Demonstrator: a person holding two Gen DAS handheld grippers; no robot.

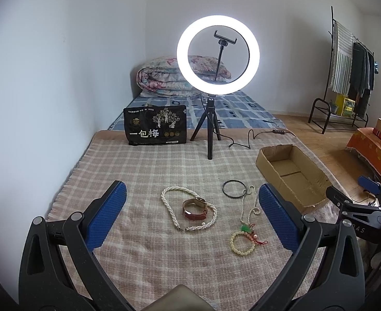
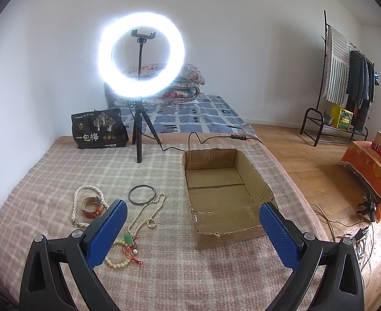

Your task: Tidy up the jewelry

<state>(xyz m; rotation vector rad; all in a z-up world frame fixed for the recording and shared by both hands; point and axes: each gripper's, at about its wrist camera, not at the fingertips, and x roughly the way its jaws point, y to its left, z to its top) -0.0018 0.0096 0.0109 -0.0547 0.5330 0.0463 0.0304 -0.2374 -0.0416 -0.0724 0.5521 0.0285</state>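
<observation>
On the checked blanket lie a thick pearl necklace [image 1: 169,207] [image 2: 77,207], a red-strapped watch [image 1: 194,208] [image 2: 92,207], a black bangle [image 1: 234,188] [image 2: 141,193], a thin pearl necklace with a green pendant [image 1: 250,207] [image 2: 149,215] and a cream bead bracelet [image 1: 242,243] [image 2: 116,260]. An empty cardboard box [image 1: 294,173] [image 2: 224,194] stands to their right. My left gripper [image 1: 191,197] is open above the jewelry, empty. My right gripper [image 2: 191,213] is open and empty above the box's near end; it also shows in the left wrist view [image 1: 372,184].
A lit ring light on a tripod [image 1: 211,134] [image 2: 138,140] stands at the back of the blanket, its cable [image 1: 252,134] [image 2: 198,140] trailing right. A black printed bag [image 1: 155,125] [image 2: 98,129] stands beside it. A bed, clothes rack and wooden floor lie beyond.
</observation>
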